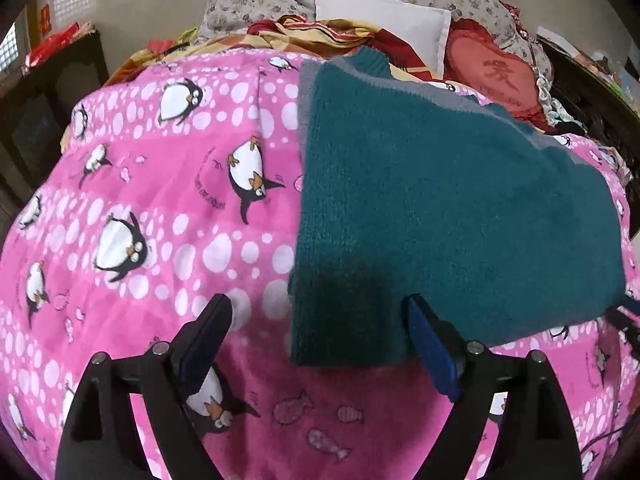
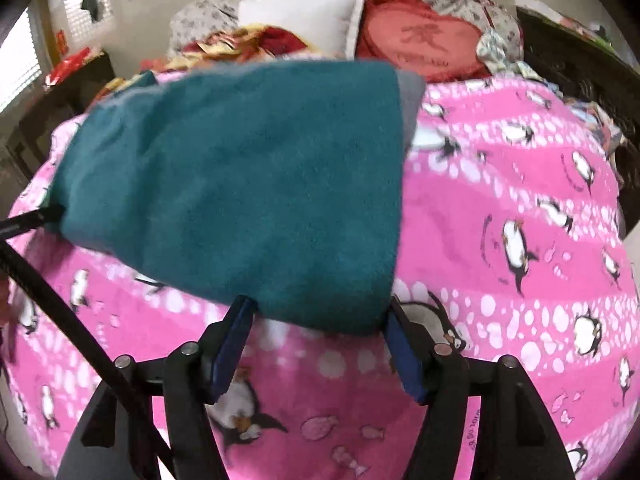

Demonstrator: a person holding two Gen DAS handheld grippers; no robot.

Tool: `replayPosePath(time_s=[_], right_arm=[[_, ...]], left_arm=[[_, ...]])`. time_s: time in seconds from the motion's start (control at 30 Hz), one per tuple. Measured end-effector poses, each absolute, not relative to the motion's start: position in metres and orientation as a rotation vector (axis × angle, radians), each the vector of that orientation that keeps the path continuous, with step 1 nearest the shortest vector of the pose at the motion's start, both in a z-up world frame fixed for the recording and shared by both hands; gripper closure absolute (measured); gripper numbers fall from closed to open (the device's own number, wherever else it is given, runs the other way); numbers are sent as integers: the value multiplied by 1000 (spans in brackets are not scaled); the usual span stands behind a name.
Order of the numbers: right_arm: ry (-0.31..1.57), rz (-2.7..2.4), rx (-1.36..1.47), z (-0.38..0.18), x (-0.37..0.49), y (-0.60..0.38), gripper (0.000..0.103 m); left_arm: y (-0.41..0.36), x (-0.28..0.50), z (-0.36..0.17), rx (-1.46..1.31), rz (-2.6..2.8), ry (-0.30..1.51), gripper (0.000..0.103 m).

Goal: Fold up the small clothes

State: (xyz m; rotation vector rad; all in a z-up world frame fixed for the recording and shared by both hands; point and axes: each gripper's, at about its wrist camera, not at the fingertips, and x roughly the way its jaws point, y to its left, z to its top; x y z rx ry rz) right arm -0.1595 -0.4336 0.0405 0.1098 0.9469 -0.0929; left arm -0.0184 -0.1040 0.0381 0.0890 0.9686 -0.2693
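A teal knitted sweater [image 1: 440, 200] with a grey edge lies folded flat on a pink penguin blanket [image 1: 160, 160]. My left gripper [image 1: 316, 312] stands open over the sweater's near left corner; its right finger [image 1: 424, 332] rests on the knit, its left finger over the blanket. In the right wrist view the sweater [image 2: 240, 168] fills the left half of the blanket [image 2: 500, 200]. My right gripper [image 2: 316, 312] is open with the near right corner between its jaws, the pads not pressing it. The left gripper's tip [image 2: 36, 216] shows at the sweater's far left corner.
Behind the blanket lie a white pillow [image 1: 380, 20], a red heart cushion [image 1: 492, 68] and crumpled red and yellow bedding [image 1: 304, 32]. Dark furniture [image 1: 48, 100] stands to the left. A black cable [image 2: 60, 300] crosses the right wrist view's lower left.
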Motion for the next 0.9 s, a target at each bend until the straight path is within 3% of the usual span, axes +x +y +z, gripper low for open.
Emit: replayPosePath(time_s=[0.3,0.63,0.7,0.73,0.9], right_arm=[[869,-137,-58,87,-167,-400,32],[715,7,14,120,-137,-363,30],[701,54,5,119,-121,-349,47],[709,73,-7,117,-111,-341,62],[714,129,4,105,-71,-321,64]], left_arm=[[-103,-31,61,127,-258,902,16],[-100,-24,61,72,-251,913,16],[-101,-19,60,69,-253,917,16],[-101,-18,59,65,-253,919,16],[-105,-8,56,43,-261,932,16]])
